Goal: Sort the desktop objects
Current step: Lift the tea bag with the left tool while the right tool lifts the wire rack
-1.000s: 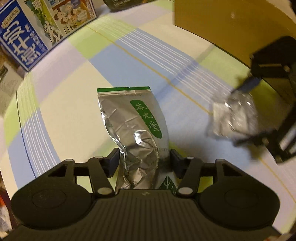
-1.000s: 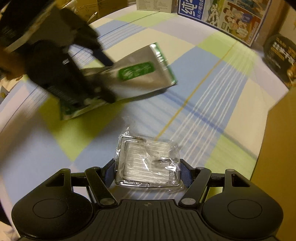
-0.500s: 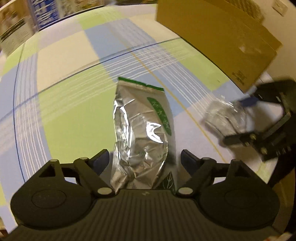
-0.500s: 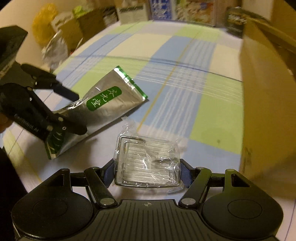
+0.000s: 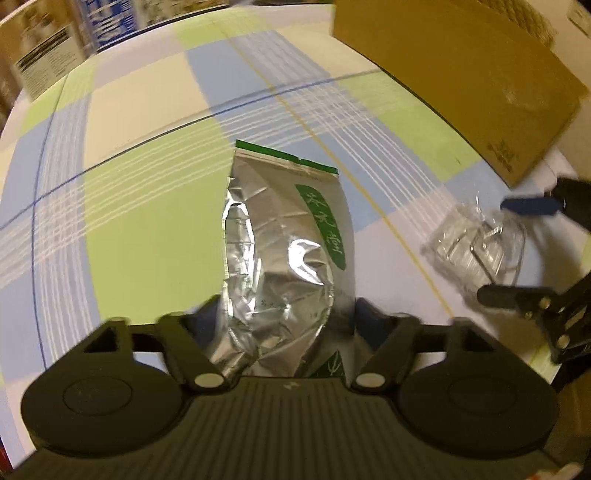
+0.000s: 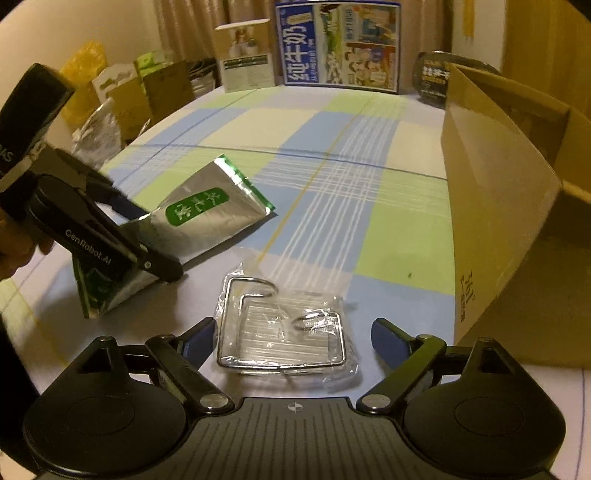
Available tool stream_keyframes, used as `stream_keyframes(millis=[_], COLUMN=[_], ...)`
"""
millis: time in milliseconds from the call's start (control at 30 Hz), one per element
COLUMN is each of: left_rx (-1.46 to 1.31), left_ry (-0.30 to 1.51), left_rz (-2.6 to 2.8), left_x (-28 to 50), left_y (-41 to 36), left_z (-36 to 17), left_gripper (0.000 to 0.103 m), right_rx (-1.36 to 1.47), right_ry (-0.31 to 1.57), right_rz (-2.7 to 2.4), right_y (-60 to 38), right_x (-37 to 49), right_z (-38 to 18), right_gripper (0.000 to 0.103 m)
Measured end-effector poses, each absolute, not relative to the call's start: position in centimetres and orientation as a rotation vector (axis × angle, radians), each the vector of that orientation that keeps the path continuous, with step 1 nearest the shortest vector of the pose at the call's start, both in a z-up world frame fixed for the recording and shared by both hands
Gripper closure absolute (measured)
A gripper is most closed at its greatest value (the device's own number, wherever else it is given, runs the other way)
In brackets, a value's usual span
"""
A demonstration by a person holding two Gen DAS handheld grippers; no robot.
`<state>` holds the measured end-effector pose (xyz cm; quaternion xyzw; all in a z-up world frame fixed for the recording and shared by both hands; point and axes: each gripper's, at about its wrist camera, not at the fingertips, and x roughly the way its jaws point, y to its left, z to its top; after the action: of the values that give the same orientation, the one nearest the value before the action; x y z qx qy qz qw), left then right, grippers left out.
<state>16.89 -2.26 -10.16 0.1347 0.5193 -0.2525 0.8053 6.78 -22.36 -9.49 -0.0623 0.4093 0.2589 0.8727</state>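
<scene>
The open brown cardboard box (image 6: 517, 206) stands on the checked tablecloth (image 6: 332, 155), and nothing can be seen sorted into it. Left of the box, the crinkled silver foil pouch with a green label (image 5: 280, 258) lies between the released left gripper (image 5: 284, 321) fingers. Nearer the box, the wire rack in clear plastic wrap (image 6: 284, 332) lies between the spread right gripper (image 6: 291, 336) fingers; both items seemingly remain unsorted.

A home room: curtains (image 6: 192, 22), checked tablecloth (image 6: 332, 155), stacked boxes (image 6: 162, 85).
</scene>
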Motion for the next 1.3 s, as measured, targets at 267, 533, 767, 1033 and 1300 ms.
stream_keyframes(millis=[267,533,767,1033,1300], left_rx=[0.109,0.132,0.259,0.224,0.226], left_ry=[1.131,1.110,1.082,1.076,1.112], left_rz=[-0.449,-0.421,-0.423,-0.430,-0.422], left_x=[16.5,16.4,15.2,14.9,15.7], left_y=[-1.1,-1.4,-3.3,-3.0,-3.3], left_z=[-9.7,-10.3,-11.0,-9.9,-10.4], left_gripper=[0.049,0.031,0.024,0.054,0.033], right_rx=[-0.107,-0.093,-0.112,-0.107,-0.106], right_ry=[0.844,0.847,0.848,0.846,0.847], right_rz=[0.509,0.465,0.458,0.438,0.438], right_y=[-22.4,-21.8,-21.5,-22.1,-22.3], right_x=[6.8,6.7,6.5,6.3,6.2], right_z=[-9.6,-9.7,-10.1,-9.9,-9.8], right_gripper=[0.016,0.017,0.029,0.034,0.034])
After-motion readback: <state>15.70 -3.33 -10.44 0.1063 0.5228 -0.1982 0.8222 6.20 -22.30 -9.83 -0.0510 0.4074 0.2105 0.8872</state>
